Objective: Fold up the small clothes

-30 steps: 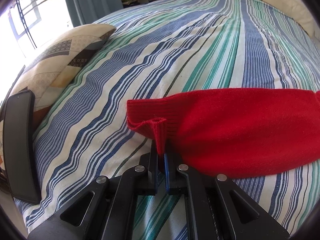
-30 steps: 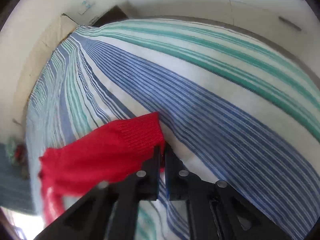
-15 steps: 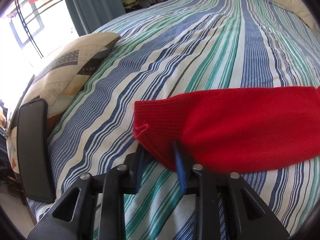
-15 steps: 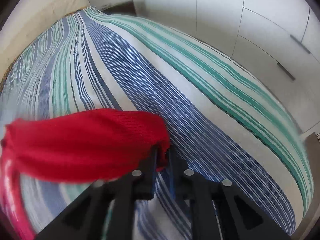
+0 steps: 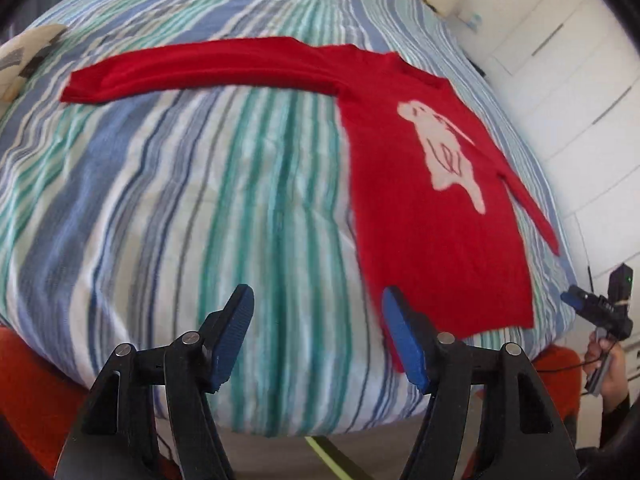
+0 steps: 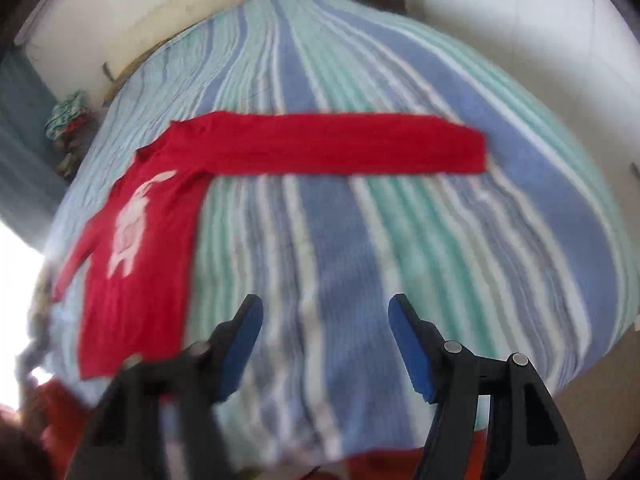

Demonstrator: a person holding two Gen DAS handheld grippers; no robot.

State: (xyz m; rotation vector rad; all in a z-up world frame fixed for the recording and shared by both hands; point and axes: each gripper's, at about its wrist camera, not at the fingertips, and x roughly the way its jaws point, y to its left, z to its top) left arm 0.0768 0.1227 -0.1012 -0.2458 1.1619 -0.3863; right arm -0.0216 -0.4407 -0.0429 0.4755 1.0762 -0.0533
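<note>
A small red sweater (image 5: 424, 184) with a pale animal figure (image 5: 444, 148) lies flat on the striped bed, both sleeves spread out sideways. In the left wrist view one long sleeve (image 5: 200, 66) runs to the left. My left gripper (image 5: 316, 320) is open and empty, above the bed near the sweater's lower hem. In the right wrist view the sweater (image 6: 136, 248) lies at the left and its other sleeve (image 6: 340, 146) stretches right. My right gripper (image 6: 326, 328) is open and empty above bare bedsheet. It also shows in the left wrist view (image 5: 596, 308).
The striped bedsheet (image 5: 200, 200) covers the whole bed. A patterned pillow (image 5: 24, 52) lies at the far left edge. White cupboards (image 5: 580, 80) stand to the right. A pile of clothes (image 6: 66, 120) sits beyond the bed. Red-orange floor covering (image 5: 28, 392) shows below the bed edge.
Both grippers have let go of the sleeve cuffs, opened wide and pulled back from the bed. The sweater now lies spread flat with its sleeves out.
</note>
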